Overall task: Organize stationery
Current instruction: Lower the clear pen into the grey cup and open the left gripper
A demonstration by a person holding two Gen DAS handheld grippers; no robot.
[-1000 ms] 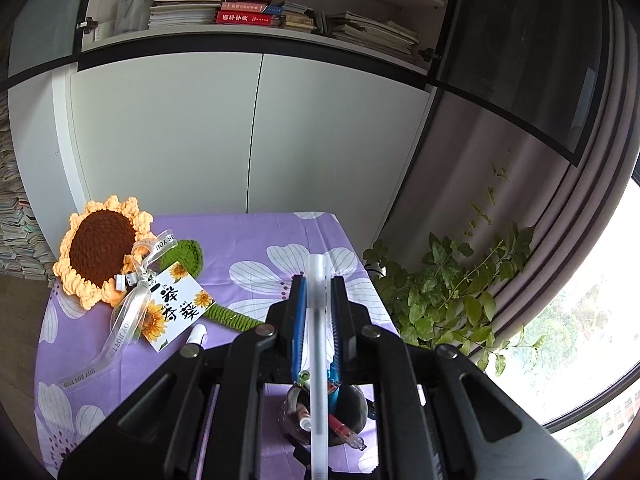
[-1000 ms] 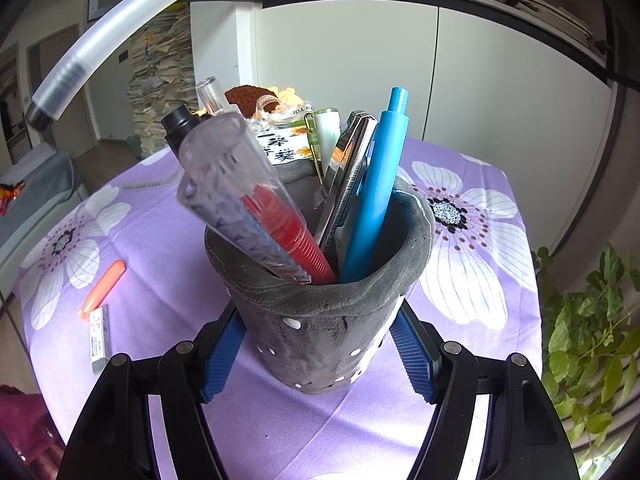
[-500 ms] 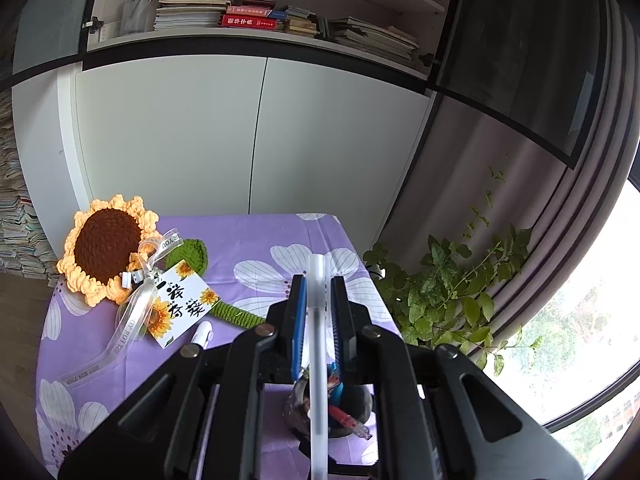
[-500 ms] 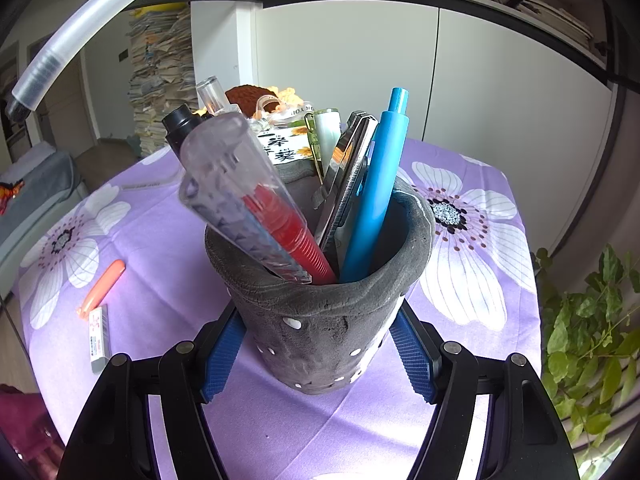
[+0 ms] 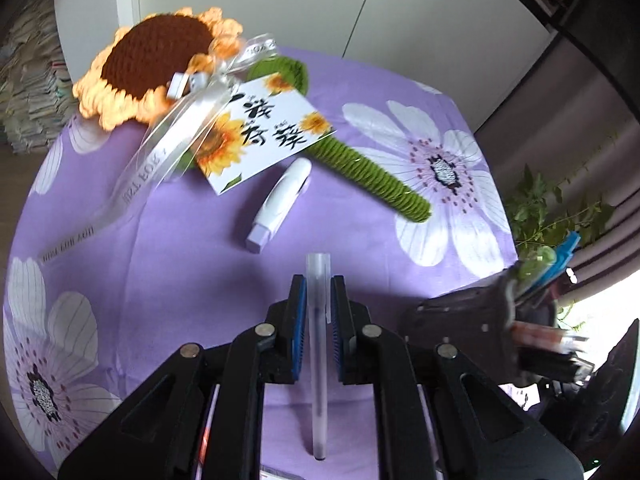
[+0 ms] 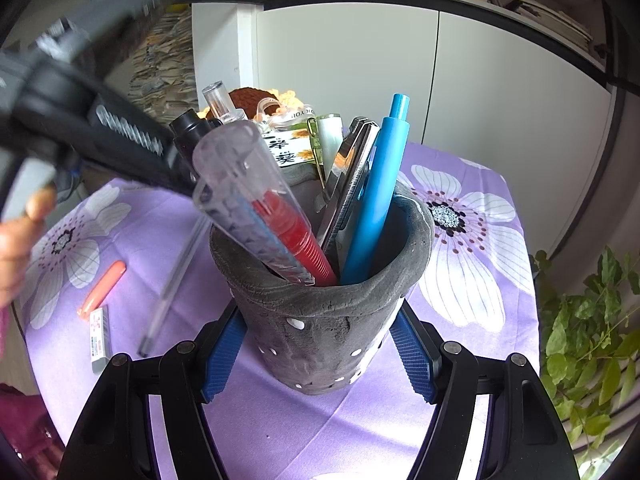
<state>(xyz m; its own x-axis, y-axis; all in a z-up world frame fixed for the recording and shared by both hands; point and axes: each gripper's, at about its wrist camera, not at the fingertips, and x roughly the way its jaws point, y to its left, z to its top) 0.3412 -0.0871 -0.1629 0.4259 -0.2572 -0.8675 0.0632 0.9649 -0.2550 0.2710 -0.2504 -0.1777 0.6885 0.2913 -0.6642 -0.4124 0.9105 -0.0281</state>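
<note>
While the left tongs (image 5: pixel 319 300) clamp a clear pen (image 5: pixel 318 344) between blue pads, lower centre of frame, its capped end pokes past the tips over the purple worktop (image 5: pixel 180 264). Right tongs (image 6: pixel 316 344) grip the grey pen holder (image 6: pixel 320 320), pads against both sides, mid-frame. White correction tape (image 5: pixel 280 200) lies just beyond the pen.

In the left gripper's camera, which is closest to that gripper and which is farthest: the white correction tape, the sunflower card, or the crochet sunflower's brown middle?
Seen from the left gripper, which holds a clear pen:
1. White correction tape, lying on the purple cloth just ahead.
2. Sunflower card, beyond the tape, a bit to the left.
3. Crochet sunflower's brown middle, far back on the left.
</note>
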